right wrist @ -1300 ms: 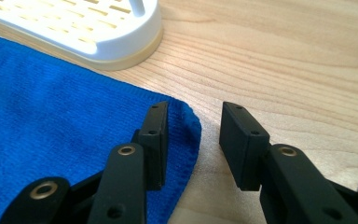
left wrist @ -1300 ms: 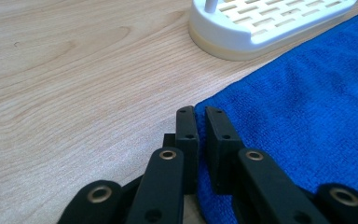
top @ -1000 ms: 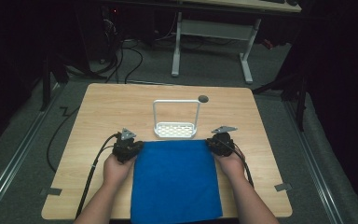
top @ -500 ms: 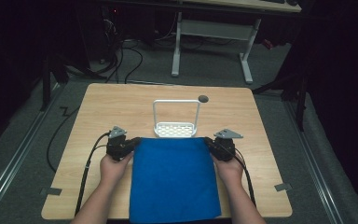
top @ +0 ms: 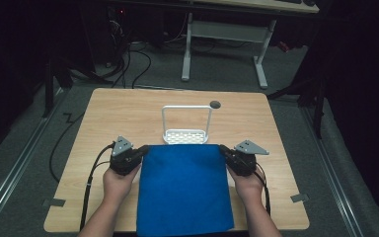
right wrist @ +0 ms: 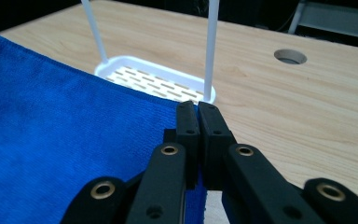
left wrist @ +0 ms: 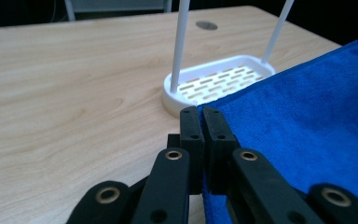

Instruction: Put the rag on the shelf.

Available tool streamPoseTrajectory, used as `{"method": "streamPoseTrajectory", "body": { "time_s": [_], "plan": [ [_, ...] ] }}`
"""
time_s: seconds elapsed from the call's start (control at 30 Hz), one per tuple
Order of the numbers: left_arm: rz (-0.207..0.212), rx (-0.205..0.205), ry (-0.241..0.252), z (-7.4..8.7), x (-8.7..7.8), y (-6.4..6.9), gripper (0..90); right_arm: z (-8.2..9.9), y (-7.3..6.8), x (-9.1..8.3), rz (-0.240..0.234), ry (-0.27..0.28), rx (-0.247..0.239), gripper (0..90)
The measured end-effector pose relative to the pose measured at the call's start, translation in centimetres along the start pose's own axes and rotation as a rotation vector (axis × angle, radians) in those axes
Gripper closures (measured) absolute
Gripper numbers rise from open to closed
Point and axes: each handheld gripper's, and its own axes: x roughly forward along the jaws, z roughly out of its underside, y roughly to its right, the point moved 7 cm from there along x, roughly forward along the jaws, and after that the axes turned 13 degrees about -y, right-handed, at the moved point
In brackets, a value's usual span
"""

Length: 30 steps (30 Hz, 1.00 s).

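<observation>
My left claw (top: pixel 142 150) and right claw (top: pixel 223 149) are each pinching a far corner of the blue cloth (top: pixel 183 190), which is lying at lower centre on the worktop (top: pixel 128 111), just below the white rack (top: pixel 186 134).

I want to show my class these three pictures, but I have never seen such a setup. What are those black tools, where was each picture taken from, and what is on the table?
A person sits at a wooden table holding a hand-operated clamp in each hand: the left gripper and the right gripper. One picture looks down from above; the other two come from cameras riding on each gripper, looking along its black jaws. On the table lie a blue cloth and a white rack with a tall handle. Each gripper is shut on a far corner of the cloth.
</observation>
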Motion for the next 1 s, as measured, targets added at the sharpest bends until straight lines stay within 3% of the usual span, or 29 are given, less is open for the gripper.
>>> {"method": "streamPoseTrajectory", "body": {
  "time_s": [0.37, 0.77, 1.0],
  "plan": [
    [0.011, 0.041, 0.113, -2.3, -3.6, 1.5, 88.1, -2.0, -0.7, -3.2, -0.015, 0.11, -0.014, 88.6],
    [0.009, 0.126, 0.263, -5.1, -7.9, 4.5, 88.0, -4.9, -2.4, -8.8, -0.027, 0.283, -0.045, 88.6],
    [0.007, 0.141, 0.318, -5.9, -9.7, 5.1, 88.0, -6.0, -3.2, -11.3, -0.024, 0.352, -0.069, 88.6]
  ]
}}
